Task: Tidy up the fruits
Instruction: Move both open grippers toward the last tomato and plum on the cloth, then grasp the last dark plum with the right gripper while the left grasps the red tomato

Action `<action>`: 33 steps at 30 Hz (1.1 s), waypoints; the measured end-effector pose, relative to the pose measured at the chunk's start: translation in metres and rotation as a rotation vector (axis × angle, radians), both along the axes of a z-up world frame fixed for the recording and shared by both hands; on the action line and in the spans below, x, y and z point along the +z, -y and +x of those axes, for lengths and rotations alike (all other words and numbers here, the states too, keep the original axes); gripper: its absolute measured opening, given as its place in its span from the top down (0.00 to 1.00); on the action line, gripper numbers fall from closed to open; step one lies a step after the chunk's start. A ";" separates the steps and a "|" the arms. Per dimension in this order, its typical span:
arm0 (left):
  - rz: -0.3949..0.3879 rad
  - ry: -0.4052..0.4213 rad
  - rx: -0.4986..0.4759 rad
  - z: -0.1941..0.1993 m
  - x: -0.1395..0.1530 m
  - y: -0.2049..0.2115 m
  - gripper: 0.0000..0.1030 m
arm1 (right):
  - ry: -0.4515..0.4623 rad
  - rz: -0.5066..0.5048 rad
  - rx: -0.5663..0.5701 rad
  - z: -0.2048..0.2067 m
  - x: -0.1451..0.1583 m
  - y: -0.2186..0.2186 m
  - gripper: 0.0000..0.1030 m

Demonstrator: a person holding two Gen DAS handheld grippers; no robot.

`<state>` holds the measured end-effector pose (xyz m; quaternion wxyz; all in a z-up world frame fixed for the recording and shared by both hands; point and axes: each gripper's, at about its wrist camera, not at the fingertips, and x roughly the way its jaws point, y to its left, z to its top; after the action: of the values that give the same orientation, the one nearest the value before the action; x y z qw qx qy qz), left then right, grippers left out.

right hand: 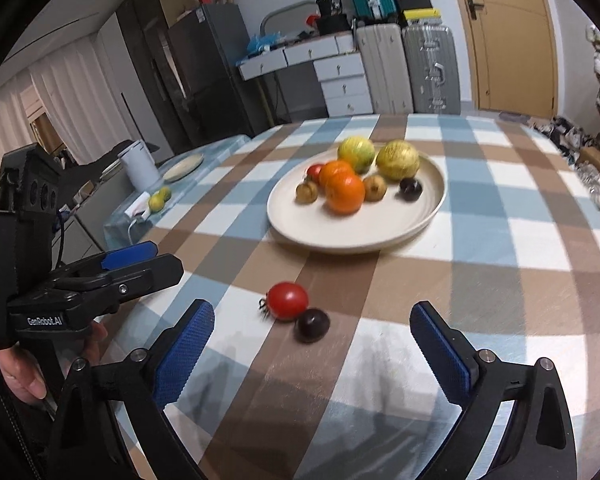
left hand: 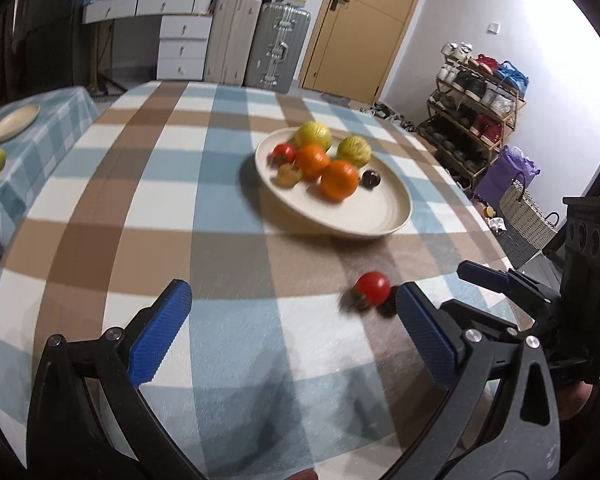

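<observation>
Tabletop [right hand: 500, 264]: under a blue, brown and white checked cloth, carrying everything I work with.
Plate [right hand: 364, 232]: cream, round, toward the far side; it holds two yellow-green fruits, two oranges [right hand: 342, 190], a small red tomato, brown fruits and a dark one.
My left fingers [left hand: 288, 324]: spread wide, holding nothing, low over the cloth.
My right fingers [right hand: 312, 340]: also spread wide, holding nothing.
Loose tomato [right hand: 288, 301]: red, on the cloth nearer me than the plate, between my right fingers' tips.
Dark fruit [right hand: 312, 325]: small, touching the loose tomato.
</observation>
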<state>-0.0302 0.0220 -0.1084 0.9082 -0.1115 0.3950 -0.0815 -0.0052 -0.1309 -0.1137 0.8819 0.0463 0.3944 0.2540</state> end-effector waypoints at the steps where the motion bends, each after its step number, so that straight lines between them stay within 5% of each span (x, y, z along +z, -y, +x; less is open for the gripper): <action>1: -0.001 -0.007 0.005 0.001 -0.002 -0.001 0.01 | -0.010 -0.004 0.008 0.001 -0.004 -0.002 0.07; 5: -0.017 -0.016 0.021 0.003 -0.009 -0.007 0.01 | -0.042 -0.025 0.026 0.005 -0.014 -0.009 0.26; 15: -0.022 -0.033 0.021 0.013 -0.012 -0.011 0.01 | -0.083 -0.044 0.060 0.011 -0.026 -0.020 0.43; 25: -0.023 -0.047 0.022 0.021 -0.017 -0.012 0.01 | -0.109 -0.102 0.065 0.016 -0.033 -0.027 0.74; 33: -0.017 -0.056 -0.003 0.028 -0.017 -0.006 0.01 | -0.118 -0.043 0.054 0.016 -0.033 -0.012 0.76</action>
<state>-0.0019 0.0276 -0.1255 0.8956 -0.1211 0.4198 -0.0831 0.0105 -0.1189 -0.1466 0.8508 0.0313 0.4520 0.2662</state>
